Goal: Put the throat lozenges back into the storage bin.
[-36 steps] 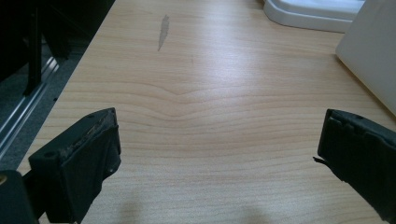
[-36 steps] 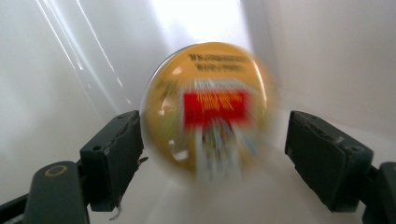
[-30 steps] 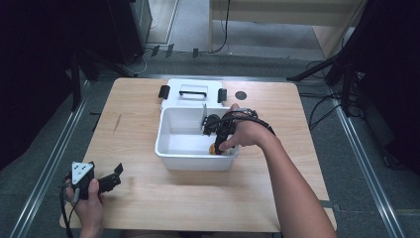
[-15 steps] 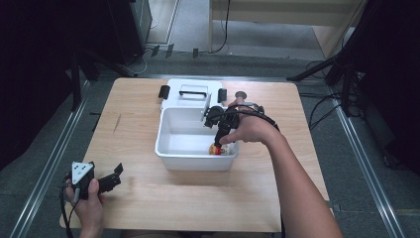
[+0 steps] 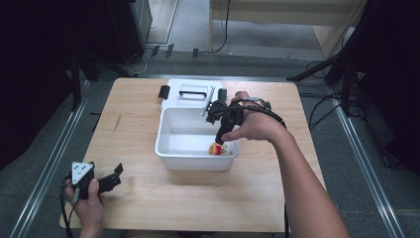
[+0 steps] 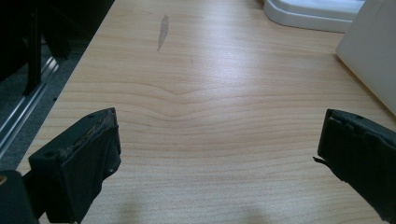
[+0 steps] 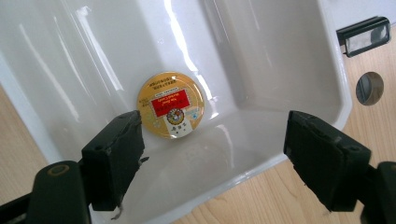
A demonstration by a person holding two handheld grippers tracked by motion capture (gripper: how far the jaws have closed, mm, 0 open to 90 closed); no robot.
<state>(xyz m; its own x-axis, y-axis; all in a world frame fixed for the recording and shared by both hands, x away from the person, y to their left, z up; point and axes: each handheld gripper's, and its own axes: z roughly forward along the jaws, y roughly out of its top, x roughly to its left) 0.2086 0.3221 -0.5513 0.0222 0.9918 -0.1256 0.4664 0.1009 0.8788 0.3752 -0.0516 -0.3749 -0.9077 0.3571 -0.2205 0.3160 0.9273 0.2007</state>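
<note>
R gripper [image 7: 212,154] has jaws wide apart, nothing between them; it hangs inside the white tub [image 5: 171,144], above its floor. The tin [image 7: 170,104], a round gold lid w/ red label, sits in a corner of the tub by the wall, just past the left-hand jaw in the right gripper view, close but not gripped; can't tell if they touch. In the high view the tin [image 5: 216,148] lies in the tub's near right corner, right under the R gripper [image 5: 221,130], w/ the hand behind it over the right rim. Behind the tub, the white lid [image 5: 190,91] lies flat on the table [image 5: 138,119], touching or just beside the back wall. L gripper [image 6: 217,154] also spread wide, empty, over bare wood; in the high view it [image 5: 111,179] is at the near left corner of the table, well apart from the tub, the L hand [image 5: 86,198] holding it low.
</note>
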